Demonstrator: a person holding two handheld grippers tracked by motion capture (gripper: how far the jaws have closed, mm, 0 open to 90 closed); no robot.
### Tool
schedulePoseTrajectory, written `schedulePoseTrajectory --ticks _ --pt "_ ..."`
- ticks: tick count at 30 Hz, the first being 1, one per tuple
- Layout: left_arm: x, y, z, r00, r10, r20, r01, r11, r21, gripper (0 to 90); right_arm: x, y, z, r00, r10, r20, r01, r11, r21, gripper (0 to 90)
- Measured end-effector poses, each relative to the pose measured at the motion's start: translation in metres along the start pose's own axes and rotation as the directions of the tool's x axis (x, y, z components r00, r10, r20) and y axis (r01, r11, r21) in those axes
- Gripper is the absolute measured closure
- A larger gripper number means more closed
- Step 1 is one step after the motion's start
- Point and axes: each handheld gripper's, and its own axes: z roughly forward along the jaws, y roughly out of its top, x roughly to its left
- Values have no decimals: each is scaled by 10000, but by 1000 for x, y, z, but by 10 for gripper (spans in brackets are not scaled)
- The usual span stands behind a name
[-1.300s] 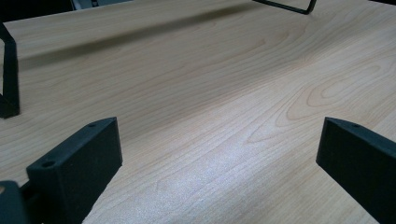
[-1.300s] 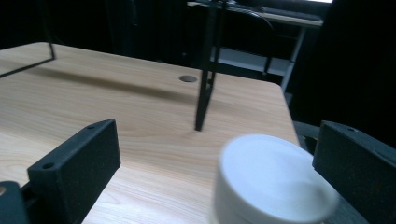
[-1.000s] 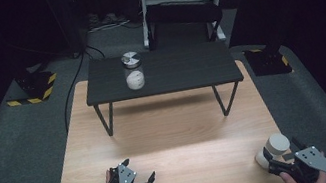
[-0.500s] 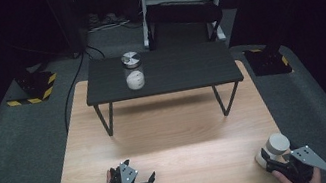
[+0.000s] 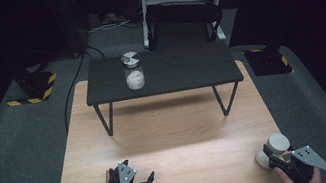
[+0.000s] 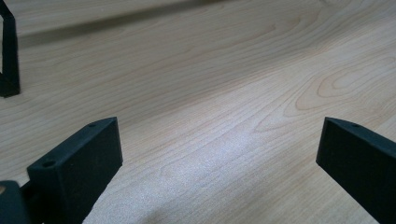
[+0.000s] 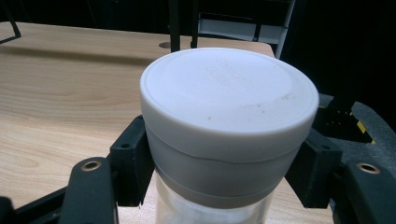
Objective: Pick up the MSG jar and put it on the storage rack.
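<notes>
Right gripper [image 5: 275,155] is pinching the white-lidded jar [image 5: 276,145]. In the right gripper view both jaws press on the grey band just under the white lid [image 7: 228,91], one on each side, so the jar [image 7: 224,140] sits squarely between them. The jar looks upright; glass shows below the band, contents too cropped to tell.

From above, we see that jar at the near right corner of the wooden table [image 5: 174,135], directly ahead of the right hand [image 5: 298,177], with the grey three-cornered plate [image 5: 310,157] behind it.

Left gripper [image 5: 136,182] is spread wide. In the left gripper view [image 6: 219,154] we see only bare wood grain between the two jaws, nothing touching either. It sits low at the near left edge of the table, well apart from the right gripper.

Far ahead of both grippers stands a small black table [image 5: 162,71] on the wooden one. On it, toward its left half, is a second jar [image 5: 133,71] with a metal lid, white contents in the lower part. One black leg [image 6: 9,56] of that table shows up and left of the left gripper's jaws.
</notes>
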Motion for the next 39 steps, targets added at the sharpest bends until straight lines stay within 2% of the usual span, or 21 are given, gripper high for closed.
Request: schedulePoseTrajectory --ticks 9,14,25,26,39 --pt "-2 1 0 9998 184 -19 -184 9998 34 7 1 3 0 9999 26 -102 -25 10000 86 341" --pt "-1 1 0 9998 197 12 -197 9998 34 7 8 5 -2 9995 -250 -195 246 9995 -182 341" --pt "-1 0 0 9999 158 44 -158 9999 -3 7 23 15 -5 9940 -414 -1009 346 9971 -676 341" --pt "0 0 0 9999 154 51 -154 9999 -9 7 28 18 -4 9921 -519 -1141 431 9960 -784 340" --pt "-1 -1 0 9999 168 39 -168 9999 -31 7 51 44 12 9814 -841 -1727 608 9888 -1362 340"
